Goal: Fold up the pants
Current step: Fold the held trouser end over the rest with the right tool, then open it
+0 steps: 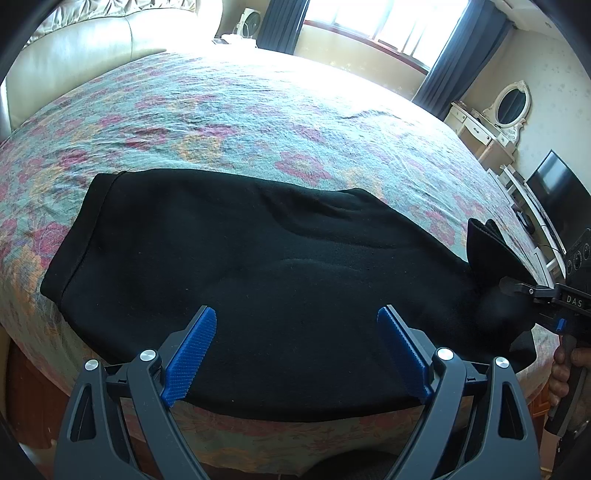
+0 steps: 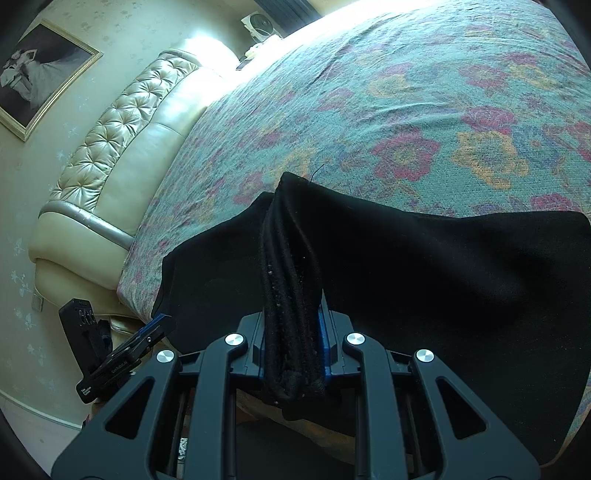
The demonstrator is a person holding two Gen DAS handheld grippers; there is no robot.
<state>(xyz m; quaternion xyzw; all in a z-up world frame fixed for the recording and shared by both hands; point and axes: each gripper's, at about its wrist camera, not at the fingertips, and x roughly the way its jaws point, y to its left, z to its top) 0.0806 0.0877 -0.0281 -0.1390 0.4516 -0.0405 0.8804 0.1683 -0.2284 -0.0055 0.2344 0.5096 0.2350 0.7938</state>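
Black pants (image 1: 258, 266) lie flat across the near edge of the floral bed (image 1: 258, 122). My left gripper (image 1: 297, 354) is open over the pants' near edge, blue pads (image 1: 190, 354) apart, holding nothing. My right gripper (image 2: 291, 332) is shut on a bunched end of the pants (image 2: 288, 266), lifted off the bed; the rest of the pants (image 2: 443, 277) drapes to the right. The right gripper also shows in the left wrist view (image 1: 517, 290) at the far right, pinching the raised cloth. The left gripper (image 2: 147, 332) shows at the lower left of the right wrist view.
A cream tufted headboard (image 2: 110, 147) bounds the bed's left end. A dressing table with an oval mirror (image 1: 509, 107) and a dark screen (image 1: 557, 188) stand to the right. A window with dark curtains (image 1: 369, 22) is beyond the bed.
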